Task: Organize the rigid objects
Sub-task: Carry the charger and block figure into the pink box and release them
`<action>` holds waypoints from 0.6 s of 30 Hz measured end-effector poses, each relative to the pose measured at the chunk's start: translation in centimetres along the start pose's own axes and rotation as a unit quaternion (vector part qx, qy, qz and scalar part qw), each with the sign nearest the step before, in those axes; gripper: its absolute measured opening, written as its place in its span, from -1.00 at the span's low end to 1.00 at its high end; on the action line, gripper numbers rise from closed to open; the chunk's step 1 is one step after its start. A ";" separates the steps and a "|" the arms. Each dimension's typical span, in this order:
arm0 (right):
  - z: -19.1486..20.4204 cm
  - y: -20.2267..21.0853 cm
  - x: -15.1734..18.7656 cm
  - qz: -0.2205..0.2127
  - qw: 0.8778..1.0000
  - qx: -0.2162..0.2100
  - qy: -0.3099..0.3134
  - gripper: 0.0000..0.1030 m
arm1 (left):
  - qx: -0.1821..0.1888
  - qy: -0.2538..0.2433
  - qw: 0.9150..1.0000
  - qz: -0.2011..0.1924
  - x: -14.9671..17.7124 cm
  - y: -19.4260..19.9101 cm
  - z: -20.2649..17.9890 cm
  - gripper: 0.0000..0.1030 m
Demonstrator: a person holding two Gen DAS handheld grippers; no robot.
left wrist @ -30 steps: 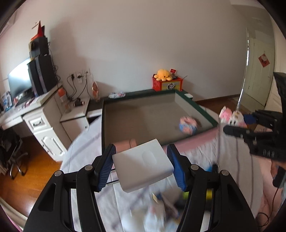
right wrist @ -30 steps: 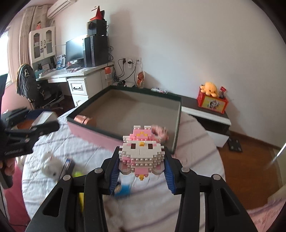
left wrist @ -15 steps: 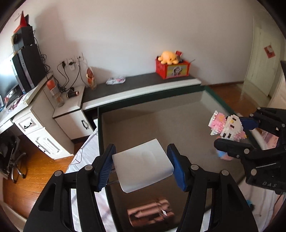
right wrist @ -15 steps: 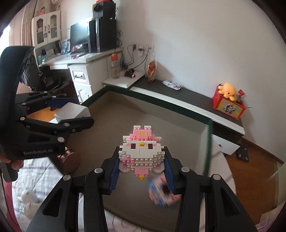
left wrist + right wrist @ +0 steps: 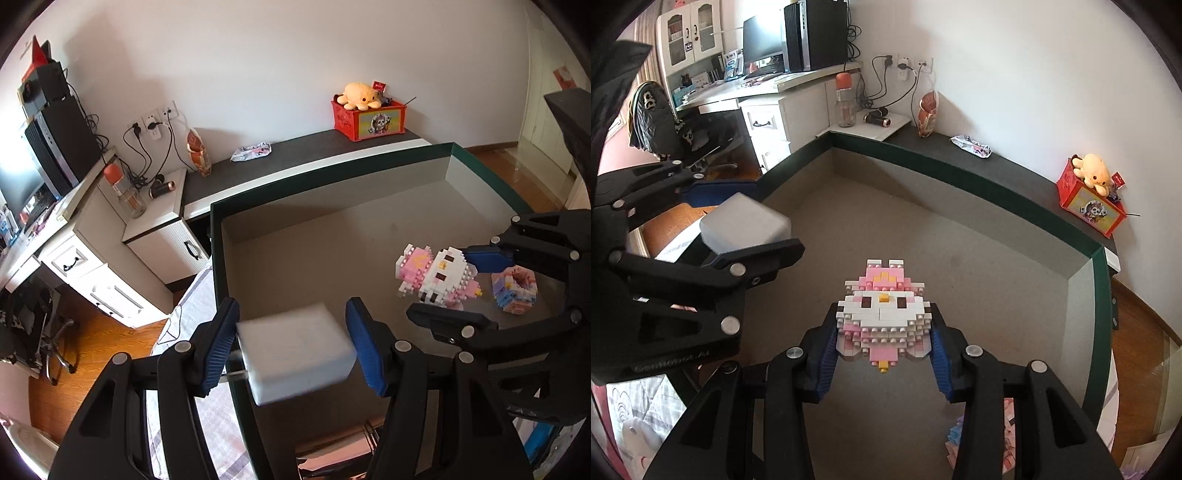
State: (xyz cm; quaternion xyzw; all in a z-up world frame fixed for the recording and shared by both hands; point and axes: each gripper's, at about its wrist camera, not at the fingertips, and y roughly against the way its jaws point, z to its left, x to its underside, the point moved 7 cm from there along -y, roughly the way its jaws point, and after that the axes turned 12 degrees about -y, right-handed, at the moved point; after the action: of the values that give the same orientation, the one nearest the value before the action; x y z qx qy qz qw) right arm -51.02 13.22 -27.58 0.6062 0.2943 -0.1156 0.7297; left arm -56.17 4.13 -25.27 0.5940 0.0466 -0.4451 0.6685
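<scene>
Over the big green-edged box, we had both grippers hanging with their loads; our left gripper carried a white block, its jaws clamped on the block's two sides, near the box's left wall; the block looked blurred in the left wrist view; our right gripper had its jaws closed on a pink and white brick figure, holding it by the flanks, face up, above the grey floor of the box; seen from the left, that figure hung just beside a small pastel brick ring lying on the box floor; a shiny pink tube lay at the near edge; behind the box ran a dark shelf with a red crate and a yellow plush toy on top.
</scene>
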 end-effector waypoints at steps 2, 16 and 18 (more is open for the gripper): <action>0.0 0.0 0.1 0.003 1.000 0.003 0.000 -0.14 | -0.002 -0.004 1.000 0.002 0.1 0.1 -0.1 0.21; 0.1 0.5 0.7 0.004 1.000 -0.006 -0.022 -0.12 | -0.016 0.007 1.000 -0.017 0.8 3.2 0.4 0.73; 0.3 0.9 0.7 0.000 1.000 -0.005 -0.021 -0.11 | -0.022 0.008 0.999 -0.021 0.9 4.0 0.6 0.79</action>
State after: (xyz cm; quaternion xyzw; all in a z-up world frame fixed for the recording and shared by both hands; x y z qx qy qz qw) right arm -49.83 13.28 -27.21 0.5998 0.2792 -0.1266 0.7391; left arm -53.29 2.75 -22.65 0.5814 0.0744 -0.4531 0.6717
